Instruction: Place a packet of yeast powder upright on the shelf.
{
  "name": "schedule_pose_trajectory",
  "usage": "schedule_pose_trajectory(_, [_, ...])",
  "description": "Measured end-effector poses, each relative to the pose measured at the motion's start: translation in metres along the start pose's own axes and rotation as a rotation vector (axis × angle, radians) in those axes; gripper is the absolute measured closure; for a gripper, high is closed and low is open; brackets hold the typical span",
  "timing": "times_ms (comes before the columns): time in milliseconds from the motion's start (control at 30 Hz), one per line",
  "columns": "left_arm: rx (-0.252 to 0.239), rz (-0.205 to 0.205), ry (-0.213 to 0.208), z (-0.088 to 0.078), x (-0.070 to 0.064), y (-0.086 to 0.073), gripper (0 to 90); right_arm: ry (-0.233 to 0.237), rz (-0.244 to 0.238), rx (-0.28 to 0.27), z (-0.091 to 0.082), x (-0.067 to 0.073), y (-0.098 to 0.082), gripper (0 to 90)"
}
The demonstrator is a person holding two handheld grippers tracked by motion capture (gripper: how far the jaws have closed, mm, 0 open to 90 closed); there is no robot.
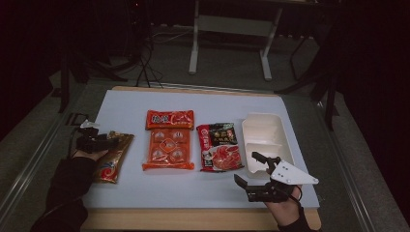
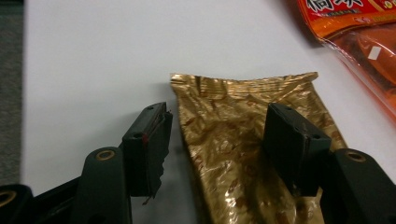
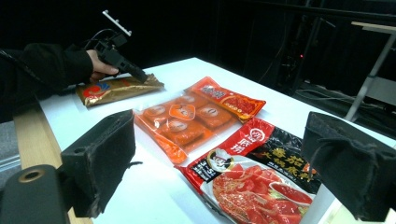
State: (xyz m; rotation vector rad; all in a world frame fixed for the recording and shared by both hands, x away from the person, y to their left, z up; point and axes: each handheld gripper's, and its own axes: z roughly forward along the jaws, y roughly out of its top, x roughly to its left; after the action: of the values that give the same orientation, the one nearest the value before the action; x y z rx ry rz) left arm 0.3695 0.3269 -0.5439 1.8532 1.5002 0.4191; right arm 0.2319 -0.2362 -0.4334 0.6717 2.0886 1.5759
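A gold foil packet lies flat at the table's left edge. My left gripper is lowered over its far end. In the left gripper view the jaws straddle that crinkled end: one pad stands on the bare table beside it with a gap, the other is over the foil. The left gripper is open. My right gripper hovers open and empty near the table's front right, beside the white tray. The right gripper view shows its wide jaws over the table.
An orange multi-pack lies mid-table, with a red and black sauce packet to its right. The white tray has two compartments and stands at the right. The table top is pale blue, with a wooden front edge.
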Motion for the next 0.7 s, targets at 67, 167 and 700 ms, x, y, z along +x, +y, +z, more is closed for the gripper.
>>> schedule_pose_trajectory(67, [0.01,-0.008,-0.033,0.003,-0.001,0.002,45.0,0.003,-0.005,0.004,0.0,0.001,0.0,10.0])
schedule_pose_trajectory(167, [0.021,0.003,-0.033,0.004,-0.005,0.003,51.2,0.005,-0.006,0.006,0.0,0.001,0.0,10.1])
schedule_pose_trajectory(700, [0.054,0.104,0.083,-0.001,-0.022,0.012,89.6,0.017,0.001,0.012,0.001,0.0,-0.001,11.3])
